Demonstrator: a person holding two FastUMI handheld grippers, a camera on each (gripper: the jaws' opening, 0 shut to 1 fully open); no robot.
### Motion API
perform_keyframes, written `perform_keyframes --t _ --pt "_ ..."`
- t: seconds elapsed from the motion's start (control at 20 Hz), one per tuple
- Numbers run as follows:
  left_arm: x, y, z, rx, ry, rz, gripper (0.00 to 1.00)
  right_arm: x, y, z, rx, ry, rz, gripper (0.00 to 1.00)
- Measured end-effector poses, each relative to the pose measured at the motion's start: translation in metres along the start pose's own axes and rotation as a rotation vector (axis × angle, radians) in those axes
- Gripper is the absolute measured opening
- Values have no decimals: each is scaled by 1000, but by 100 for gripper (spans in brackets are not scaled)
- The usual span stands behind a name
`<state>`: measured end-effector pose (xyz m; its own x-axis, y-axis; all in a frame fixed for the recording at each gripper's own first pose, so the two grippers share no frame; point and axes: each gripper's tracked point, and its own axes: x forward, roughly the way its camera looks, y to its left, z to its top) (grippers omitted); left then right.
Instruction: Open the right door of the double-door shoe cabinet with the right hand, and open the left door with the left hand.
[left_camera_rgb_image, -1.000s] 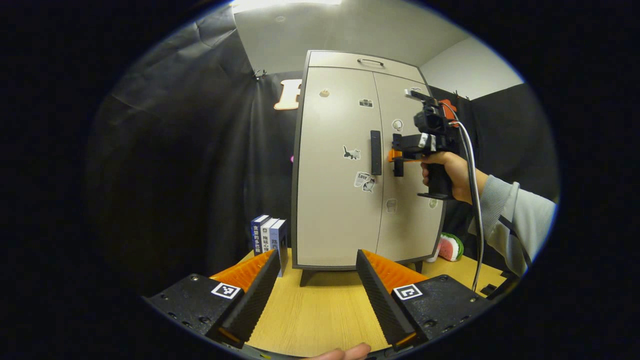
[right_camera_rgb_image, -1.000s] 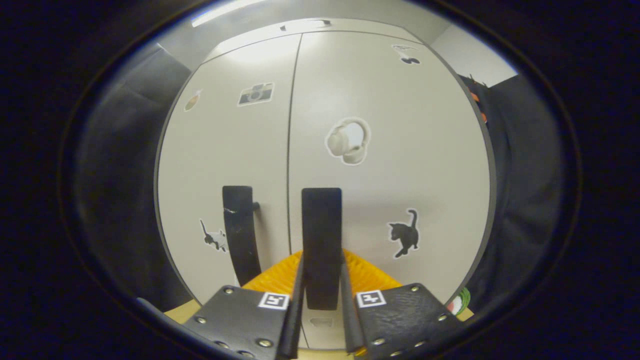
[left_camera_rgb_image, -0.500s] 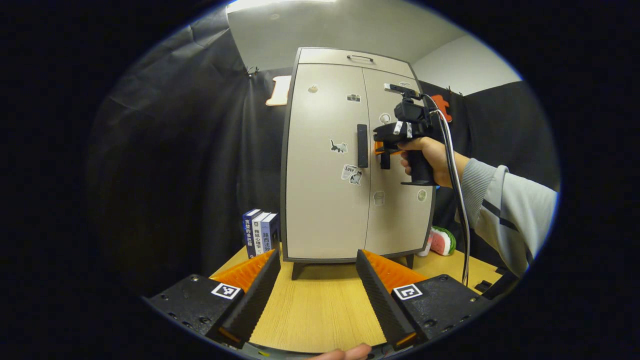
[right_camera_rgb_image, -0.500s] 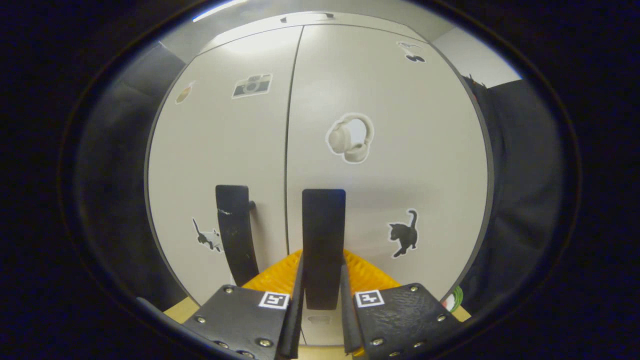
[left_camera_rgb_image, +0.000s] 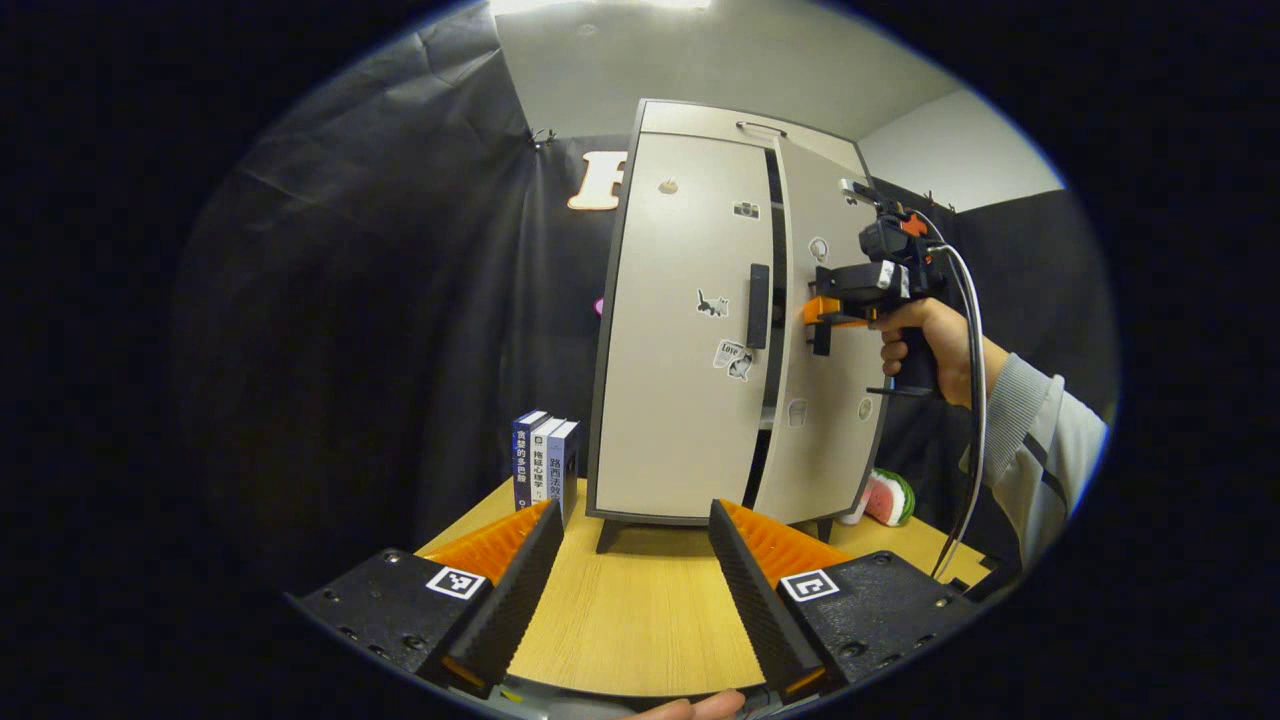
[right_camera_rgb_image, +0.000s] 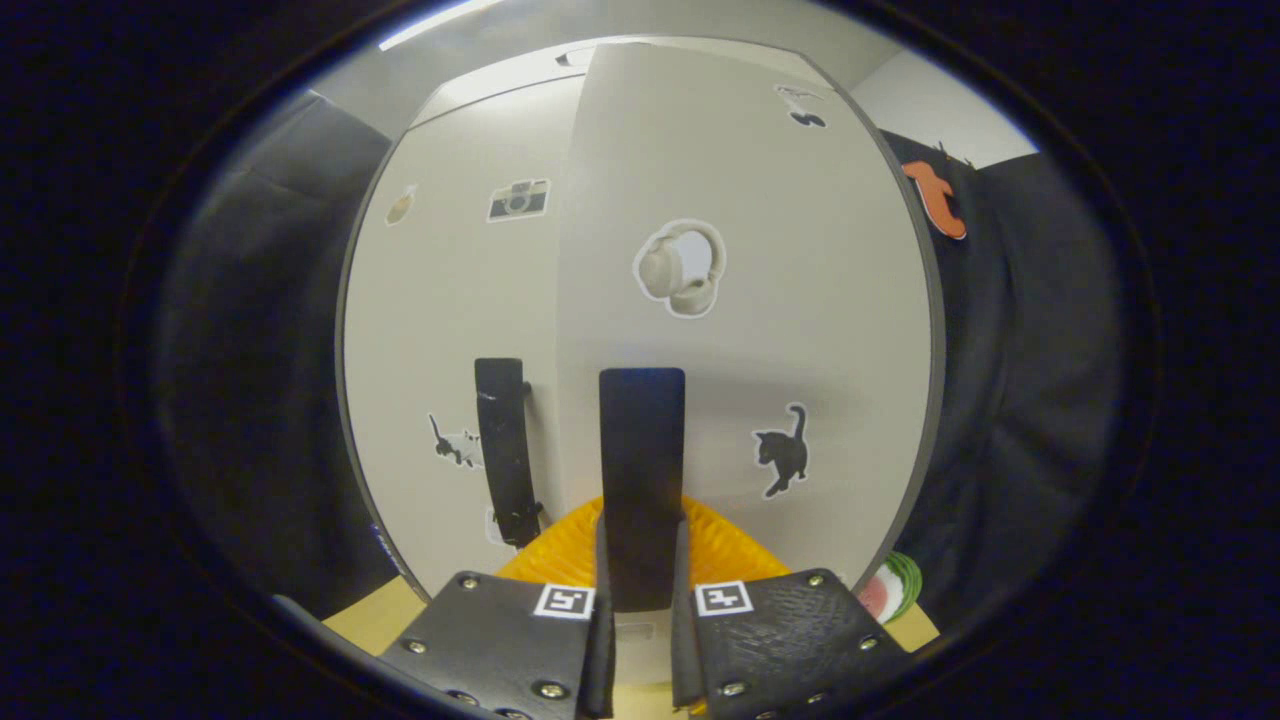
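On the far side of the wooden table (left_camera_rgb_image: 640, 620) stands the shoe cabinet (left_camera_rgb_image: 690, 330), and we have its right door (left_camera_rgb_image: 835, 340) partly swung out, a dark gap showing between it and the left door (left_camera_rgb_image: 680, 330). Our right gripper (right_camera_rgb_image: 640, 600) is clamped on the right door's handle (right_camera_rgb_image: 642, 470), both fingers pressing its sides. Our left gripper (left_camera_rgb_image: 635, 570) hangs near over the table with its jaws spread, holding nothing, well apart from the left handle (left_camera_rgb_image: 759, 305). We judge the first half under way; the left door remains closed and untouched.
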<state>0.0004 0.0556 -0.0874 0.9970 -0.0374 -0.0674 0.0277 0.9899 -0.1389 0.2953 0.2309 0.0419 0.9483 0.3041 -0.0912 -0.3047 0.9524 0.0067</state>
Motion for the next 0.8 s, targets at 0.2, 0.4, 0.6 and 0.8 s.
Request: perform_keyframes --t 0.2,0.4,0.6,0.8 --pt "-18 0 11 59 -29 24 92 -13 -5 0 9 10 33 23" --pt "-33 -8 17 98 -46 33 92 -26 -10 1 11 27 47 22" --pt "-42 -9 20 126 -52 53 95 -34 -17 2 4 32 62 22" --pt "-43 -15 23 134 -68 52 95 -46 -23 6 10 25 83 22"
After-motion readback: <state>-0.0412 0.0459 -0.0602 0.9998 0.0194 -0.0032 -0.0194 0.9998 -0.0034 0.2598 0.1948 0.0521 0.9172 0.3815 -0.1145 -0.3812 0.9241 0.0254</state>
